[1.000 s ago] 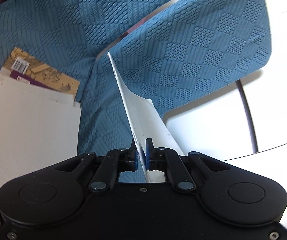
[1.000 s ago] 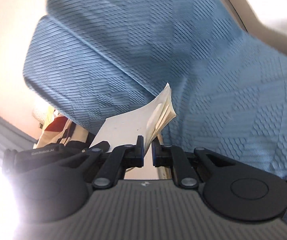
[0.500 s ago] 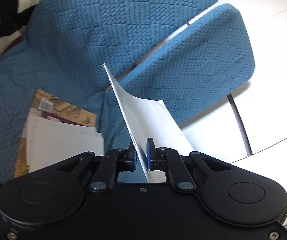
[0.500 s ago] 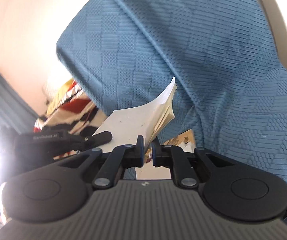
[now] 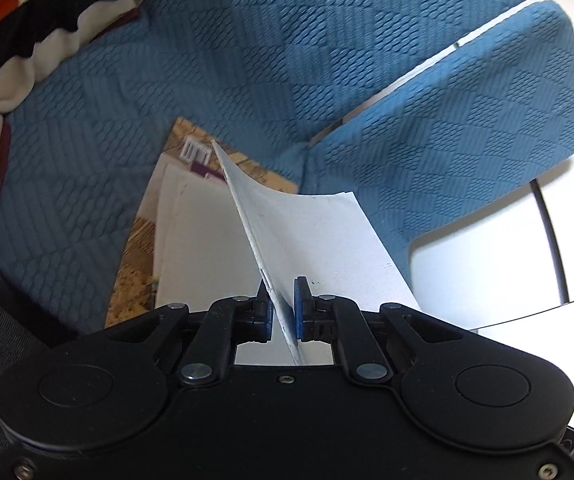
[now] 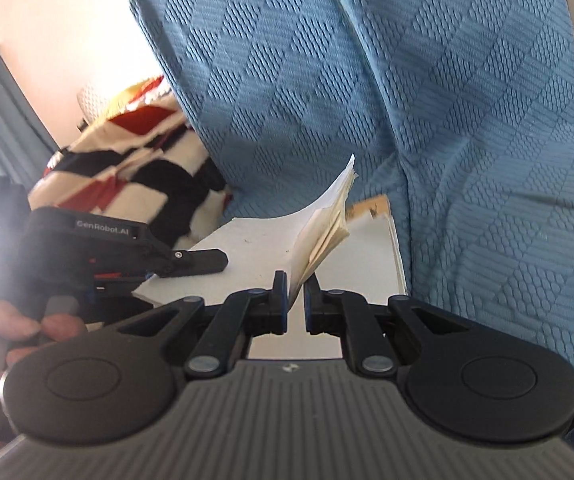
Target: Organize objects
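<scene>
A thin white booklet (image 5: 311, 236) is carried between both grippers, sagging in the middle. My left gripper (image 5: 283, 308) is shut on one edge of it. In the right wrist view my right gripper (image 6: 295, 300) is shut on the opposite corner, where the pages (image 6: 329, 228) fan apart. The left gripper (image 6: 191, 260) shows there too, held by a hand (image 6: 11, 328). Just under the booklet, a stack of white papers (image 5: 195, 248) lies on a tan-covered book (image 5: 135, 276) on the blue sofa seat (image 5: 87, 160).
The blue sofa backrest (image 6: 407, 100) rises right behind the stack (image 6: 371, 256). A black, white and red blanket (image 5: 15, 28) lies at the seat's left end. White floor with a black cable (image 5: 547, 232) shows past the sofa arm (image 5: 467, 140).
Both grippers have carried the booklet sideways and lower, so it now hangs over the paper stack. The right gripper has rolled, and the blanket has come into both views.
</scene>
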`<state>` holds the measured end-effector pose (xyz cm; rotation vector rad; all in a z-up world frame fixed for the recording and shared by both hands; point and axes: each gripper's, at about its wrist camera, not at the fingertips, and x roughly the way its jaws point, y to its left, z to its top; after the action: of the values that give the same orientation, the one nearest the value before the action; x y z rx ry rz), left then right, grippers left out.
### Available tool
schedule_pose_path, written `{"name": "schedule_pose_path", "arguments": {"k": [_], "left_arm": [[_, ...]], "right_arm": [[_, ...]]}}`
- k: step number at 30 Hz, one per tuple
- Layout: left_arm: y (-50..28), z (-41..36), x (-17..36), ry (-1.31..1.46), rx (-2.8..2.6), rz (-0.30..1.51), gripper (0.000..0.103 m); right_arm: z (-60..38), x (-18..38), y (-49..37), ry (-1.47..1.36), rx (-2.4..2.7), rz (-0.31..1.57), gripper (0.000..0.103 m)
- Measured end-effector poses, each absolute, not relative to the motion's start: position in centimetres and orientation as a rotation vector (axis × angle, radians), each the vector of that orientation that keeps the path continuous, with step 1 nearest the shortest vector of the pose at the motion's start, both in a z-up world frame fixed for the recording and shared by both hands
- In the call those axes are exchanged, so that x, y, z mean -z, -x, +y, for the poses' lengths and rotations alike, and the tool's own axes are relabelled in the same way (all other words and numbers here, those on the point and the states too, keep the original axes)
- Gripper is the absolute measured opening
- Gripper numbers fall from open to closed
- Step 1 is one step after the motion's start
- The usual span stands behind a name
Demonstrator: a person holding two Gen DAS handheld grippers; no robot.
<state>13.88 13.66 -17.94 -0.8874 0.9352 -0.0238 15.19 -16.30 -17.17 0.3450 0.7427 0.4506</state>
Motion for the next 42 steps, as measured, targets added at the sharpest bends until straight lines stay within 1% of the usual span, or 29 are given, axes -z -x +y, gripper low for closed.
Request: {"name": "schedule_pose_path", "arguments": {"k": [7,10,12,13,14,15,16,17,21,24,28,34,40,42], "left_arm": [[-13.8,13.5,20.2,0.895,-0.014,0.993,0.010],[-13.7,13.5,20.4,0.872,-0.022,1.011,0.014],[-13.7,13.3,20.2,0.844,-0.035,1.023,0.023],[-13.6,13.2,20.1,0.822,-0.041,1.030,0.028],[-13.5,13.1,20.0,0.799,-0.047,1.036,0.039],[-13.3,13.0,19.9,0.776,-0.053,1.036,0.044],[-13.1,13.0,19.7,0.762,-0.061,1.040,0.044],[-12.8,13.0,19.6,0.750,-0.069,1.048,0.044],[-11.6,13.0,18.3,0.707,-0.084,1.032,0.046],[-10.8,13.0,16.4,0.662,-0.096,1.000,0.047],[-9.7,12.4,13.1,0.588,-0.096,0.947,0.049],[-8.2,10.9,7.8,0.507,-0.069,0.869,0.050],[-6.7,9.5,3.7,0.448,-0.049,0.802,0.055],[-6.1,9.0,2.7,0.429,-0.046,0.783,0.059]], "right_arm": [[-15.6,19.3,-15.4,-0.326,-0.412,0.805,0.012],[-16.1,19.8,-15.6,-0.374,-0.397,0.844,0.014],[-16.2,20.0,-15.7,-0.394,-0.391,0.872,0.016],[-16.1,20.1,-15.8,-0.392,-0.390,0.885,0.019],[-16.1,20.0,-15.7,-0.383,-0.397,0.893,0.028],[-16.0,19.9,-15.6,-0.372,-0.402,0.900,0.034],[-15.9,19.8,-15.5,-0.361,-0.402,0.907,0.045],[-16.0,19.8,-15.3,-0.358,-0.401,0.913,0.052],[-16.9,20.1,-14.9,-0.373,-0.362,0.967,0.052],[-17.7,19.6,-14.5,-0.379,-0.350,0.970,0.052],[-18.3,16.8,-13.9,-0.355,-0.358,0.899,0.052],[-19.0,11.1,-13.0,-0.330,-0.372,0.755,0.052],[-19.6,7.0,-11.3,-0.305,-0.396,0.667,0.052],[-19.8,6.2,-10.7,-0.304,-0.398,0.655,0.052]]}}
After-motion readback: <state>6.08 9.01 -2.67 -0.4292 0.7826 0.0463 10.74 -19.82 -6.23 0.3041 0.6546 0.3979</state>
